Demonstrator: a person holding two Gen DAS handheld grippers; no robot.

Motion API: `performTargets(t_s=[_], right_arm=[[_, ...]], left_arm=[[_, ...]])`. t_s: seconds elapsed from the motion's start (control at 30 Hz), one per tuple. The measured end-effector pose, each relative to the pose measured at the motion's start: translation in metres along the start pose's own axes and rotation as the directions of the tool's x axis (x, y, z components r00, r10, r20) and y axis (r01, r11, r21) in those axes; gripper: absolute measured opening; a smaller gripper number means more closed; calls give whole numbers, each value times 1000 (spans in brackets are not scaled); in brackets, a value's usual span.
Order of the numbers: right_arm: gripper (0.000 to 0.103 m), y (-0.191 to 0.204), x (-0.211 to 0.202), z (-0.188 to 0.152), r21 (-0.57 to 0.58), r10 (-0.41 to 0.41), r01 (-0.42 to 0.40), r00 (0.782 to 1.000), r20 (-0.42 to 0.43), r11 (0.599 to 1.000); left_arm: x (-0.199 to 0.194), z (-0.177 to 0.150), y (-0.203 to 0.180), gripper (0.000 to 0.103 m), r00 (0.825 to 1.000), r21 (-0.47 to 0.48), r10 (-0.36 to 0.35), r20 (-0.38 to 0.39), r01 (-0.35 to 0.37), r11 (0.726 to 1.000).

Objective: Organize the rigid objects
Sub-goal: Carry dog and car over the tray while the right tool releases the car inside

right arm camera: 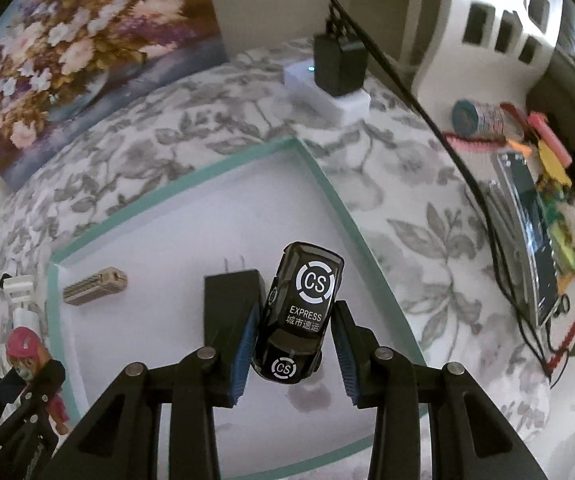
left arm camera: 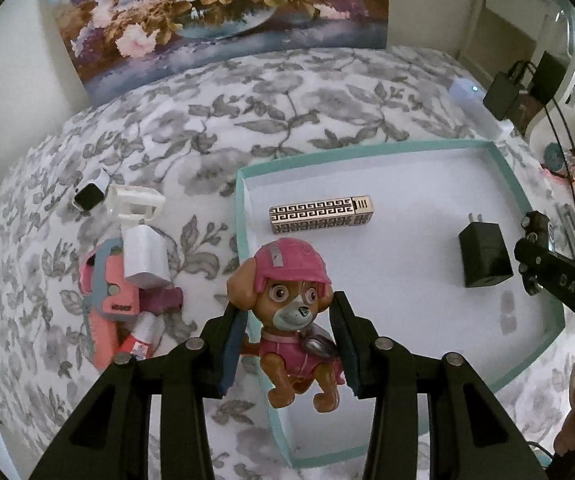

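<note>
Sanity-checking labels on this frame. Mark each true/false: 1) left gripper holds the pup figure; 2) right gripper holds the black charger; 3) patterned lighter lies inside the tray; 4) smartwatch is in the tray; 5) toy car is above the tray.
1) True: the pup figure sits between the fingers of the left gripper.
2) False: the right gripper holds the toy car; the black charger lies in the tray.
3) True: the patterned lighter lies inside it.
4) False: the smartwatch lies on the bedspread, left of the tray.
5) True.
</note>
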State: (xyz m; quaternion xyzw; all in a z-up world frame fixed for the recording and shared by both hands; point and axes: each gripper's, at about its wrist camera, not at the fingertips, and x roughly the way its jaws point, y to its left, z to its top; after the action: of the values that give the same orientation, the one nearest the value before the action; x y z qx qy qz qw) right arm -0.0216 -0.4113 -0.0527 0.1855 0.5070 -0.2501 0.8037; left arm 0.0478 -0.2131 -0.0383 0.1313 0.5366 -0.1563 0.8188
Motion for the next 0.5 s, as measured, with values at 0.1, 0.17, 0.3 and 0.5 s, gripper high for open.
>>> performTargets(t_s=[0.1,0.17,0.3,0.5], right_arm=[[40,1,6,-2,-11,-1,1,1000,-17,1000],[40,1,7,-2,-17,-2,2,1000,-17,1000],[40,0,7,-1,-21,-2,2,1000,-17,1000],[41,1,7,-1,-32,-4,3,1000,-21,999]], left_arm=[[5,2,-2,44,1000,2,-10,-4,10,1000],[9,3,-3,44,1000,5,-9,-6,9,1000],[18,2,-2,44,1000,7,-16,-21,17,1000],[21,2,-1,44,999,1,-23,-39,23,1000]])
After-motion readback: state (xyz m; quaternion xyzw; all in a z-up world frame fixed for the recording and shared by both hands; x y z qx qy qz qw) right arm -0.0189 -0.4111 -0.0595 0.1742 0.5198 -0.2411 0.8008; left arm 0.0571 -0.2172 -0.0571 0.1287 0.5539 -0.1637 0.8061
